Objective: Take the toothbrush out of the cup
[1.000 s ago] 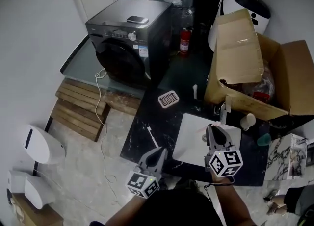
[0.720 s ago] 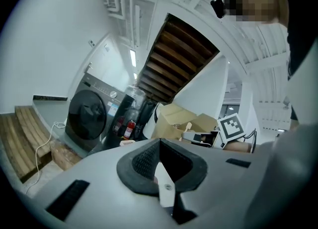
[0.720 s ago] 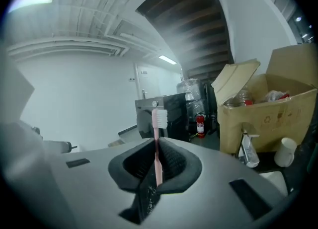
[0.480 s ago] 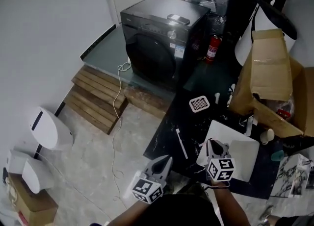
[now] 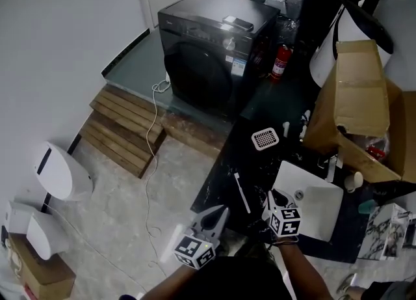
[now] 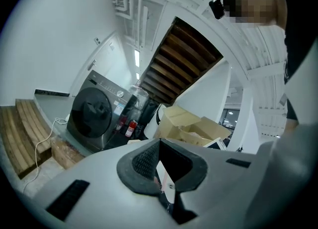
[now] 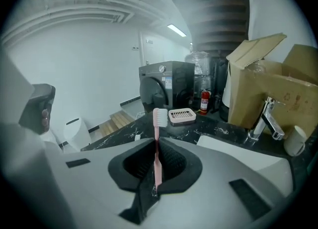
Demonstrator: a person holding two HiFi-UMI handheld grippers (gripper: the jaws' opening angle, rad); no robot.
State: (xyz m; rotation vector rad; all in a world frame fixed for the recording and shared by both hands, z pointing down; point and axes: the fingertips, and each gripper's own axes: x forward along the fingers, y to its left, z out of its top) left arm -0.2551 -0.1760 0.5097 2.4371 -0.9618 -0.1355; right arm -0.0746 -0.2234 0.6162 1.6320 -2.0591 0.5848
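Observation:
A pink toothbrush [image 7: 157,159] with white bristles stands upright between the jaws of my right gripper [image 7: 156,142], which is shut on its handle. In the head view this gripper [image 5: 278,200] hangs over the front left corner of the white sink [image 5: 318,202]. The white cup [image 7: 296,140] stands apart at the right behind the faucet [image 7: 265,118], and in the head view the cup [image 5: 355,179] is beside the sink's far corner. My left gripper [image 5: 216,214] is left of the black counter's near edge, its jaws [image 6: 159,143] together at the tips with nothing in them.
A white soap dish [image 5: 264,138] and a thin white stick [image 5: 241,191] lie on the black counter [image 5: 247,162]. An open cardboard box [image 5: 364,110] stands at the back right. Beyond the counter are a dark washing machine [image 5: 208,45] and a fire extinguisher [image 5: 280,62].
My right gripper has come down and back from over the sink towards its near left corner, the toothbrush still in it. The left gripper shifted a little; the head view swung left.

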